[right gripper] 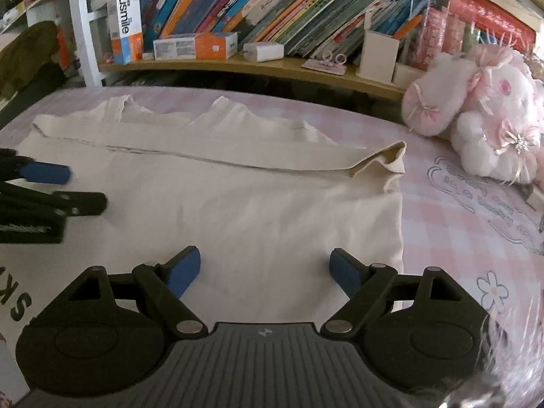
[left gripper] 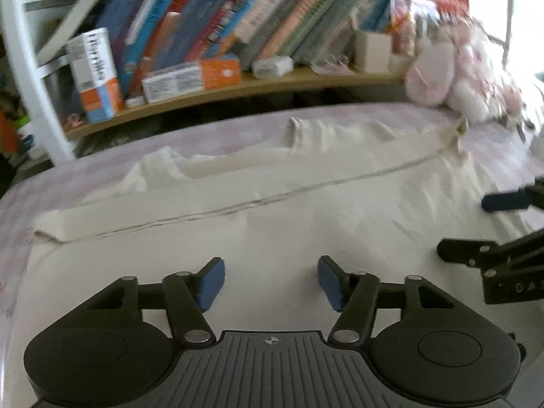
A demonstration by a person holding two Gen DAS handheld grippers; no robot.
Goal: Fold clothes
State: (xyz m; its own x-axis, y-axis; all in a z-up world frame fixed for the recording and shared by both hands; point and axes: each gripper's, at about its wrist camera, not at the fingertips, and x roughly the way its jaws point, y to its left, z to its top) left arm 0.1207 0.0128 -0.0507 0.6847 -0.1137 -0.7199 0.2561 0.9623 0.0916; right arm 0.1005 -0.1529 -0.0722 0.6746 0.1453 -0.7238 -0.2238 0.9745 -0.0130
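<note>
Shirt (right gripper: 238, 204), cream and partly folded, lies flat on the bed (right gripper: 459, 210), which wears a pink checked cover with blue lettering and a small flower print. A fold runs across the shirt from left to right, marked by a dark seam line, with its right end curling up into a small open cuff. Beyond that fold, two rumpled bits of the same cloth stick up toward the shelf.

At the far left of the right wrist view, the left claw (right gripper: 54, 187) reaches in over the shirt's left part; its blue pads (right gripper: 44, 171) stand apart with nothing between them. The left wrist view, somewhat blurred, shows the same claw (left gripper: 271, 284) over plain cream cloth, jaws apart and empty.

The right claw (right gripper: 264, 268) hovers over the near middle of the shirt, jaws spread wide, only flat cloth showing in the gap and no pad pressing on it. In the left wrist view it enters from the right edge (left gripper: 476, 227).

Behind the bed, a wooden shelf (right gripper: 272, 68) carries leaning books (right gripper: 272, 6), an orange and white box (right gripper: 195, 46) and a standing box marked "usmile" (right gripper: 125, 27). At the right, a pink plush toy (right gripper: 476, 112) sits on the bed, apart from the shirt.
</note>
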